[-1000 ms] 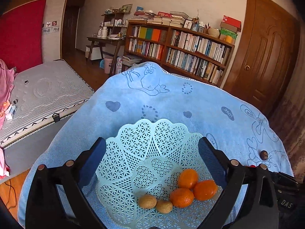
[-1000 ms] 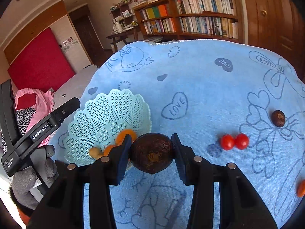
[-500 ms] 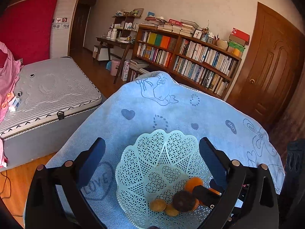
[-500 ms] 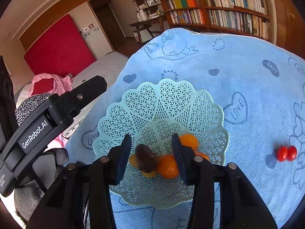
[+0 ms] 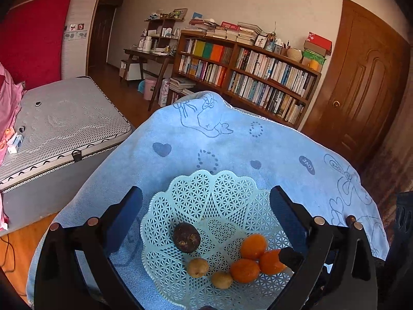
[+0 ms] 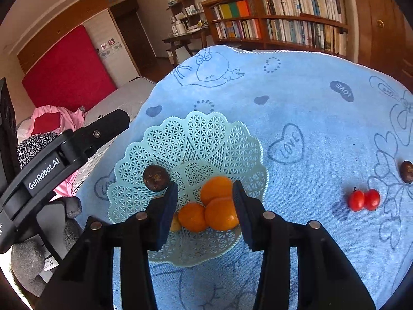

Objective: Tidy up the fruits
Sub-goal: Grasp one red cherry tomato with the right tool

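A pale green lattice basket (image 5: 219, 193) (image 6: 206, 139) sits on the blue cloth. Inside lie a dark brown fruit (image 5: 186, 237) (image 6: 156, 177), three oranges (image 5: 254, 242) (image 6: 218, 187) and two small tan fruits (image 5: 197, 267). My right gripper (image 6: 205, 201) hangs open over the basket's near side, nothing between its fingers; the dark fruit rests just left of its left finger. My left gripper (image 5: 206, 211) is wide open, straddling the basket from the other side. Two red cherry tomatoes (image 6: 364, 200) and another dark fruit (image 6: 407, 171) lie on the cloth to the right.
The blue cartoon-print cloth (image 6: 309, 108) covers the table; its far edge drops off toward a bookshelf (image 5: 247, 77) and a wooden door (image 5: 366, 85). A grey mattress (image 5: 56, 124) lies to the left with pink bedding (image 6: 59, 121).
My right gripper carried the dark fruit over the basket, opened and let it go; the fruit now lies in the basket. The left gripper stayed open around the basket.
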Demonstrator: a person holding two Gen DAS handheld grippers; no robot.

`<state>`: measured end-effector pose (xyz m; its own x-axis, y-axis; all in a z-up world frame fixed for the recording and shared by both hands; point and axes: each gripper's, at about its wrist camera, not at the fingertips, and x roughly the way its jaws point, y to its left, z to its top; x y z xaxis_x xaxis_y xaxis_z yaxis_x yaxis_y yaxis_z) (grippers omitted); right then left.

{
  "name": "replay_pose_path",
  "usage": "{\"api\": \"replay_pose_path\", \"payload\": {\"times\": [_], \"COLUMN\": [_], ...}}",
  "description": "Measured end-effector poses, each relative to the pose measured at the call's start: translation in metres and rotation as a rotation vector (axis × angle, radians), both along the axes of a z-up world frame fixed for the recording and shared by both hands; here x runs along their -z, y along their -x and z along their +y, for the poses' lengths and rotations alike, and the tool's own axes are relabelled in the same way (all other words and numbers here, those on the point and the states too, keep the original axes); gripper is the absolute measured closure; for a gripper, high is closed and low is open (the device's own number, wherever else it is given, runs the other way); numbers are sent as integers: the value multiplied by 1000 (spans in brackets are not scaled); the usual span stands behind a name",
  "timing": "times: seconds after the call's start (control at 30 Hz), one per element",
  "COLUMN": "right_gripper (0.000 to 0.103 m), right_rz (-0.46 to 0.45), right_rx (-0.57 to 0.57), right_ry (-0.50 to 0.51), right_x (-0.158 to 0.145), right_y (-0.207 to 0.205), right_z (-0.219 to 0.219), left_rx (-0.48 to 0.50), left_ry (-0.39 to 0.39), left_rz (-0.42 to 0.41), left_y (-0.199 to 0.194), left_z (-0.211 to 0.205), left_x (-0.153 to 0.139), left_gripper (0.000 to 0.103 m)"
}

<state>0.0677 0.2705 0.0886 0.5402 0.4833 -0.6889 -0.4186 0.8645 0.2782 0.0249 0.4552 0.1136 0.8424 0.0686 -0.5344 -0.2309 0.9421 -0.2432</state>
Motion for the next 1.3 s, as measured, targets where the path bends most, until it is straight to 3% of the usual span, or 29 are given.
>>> {"api": "replay_pose_path", "payload": {"times": [0.57, 0.83, 1.3], "right_gripper": [59, 59, 60], "right_rz": [53, 156, 224], "right_rx": [308, 468, 523], "right_ry": [62, 26, 26], "right_x": [11, 34, 60], "right_y": [-34, -52, -78], "right_z": [-117, -175, -174], "left_rx": [104, 143, 180], "left_ry": [-42, -61, -77], "left_rz": [28, 44, 54], "left_y": [-6, -8, -10], "left_z": [-41, -56, -70], "left_x": [9, 13, 16], "left_gripper": [3, 3, 3]}}
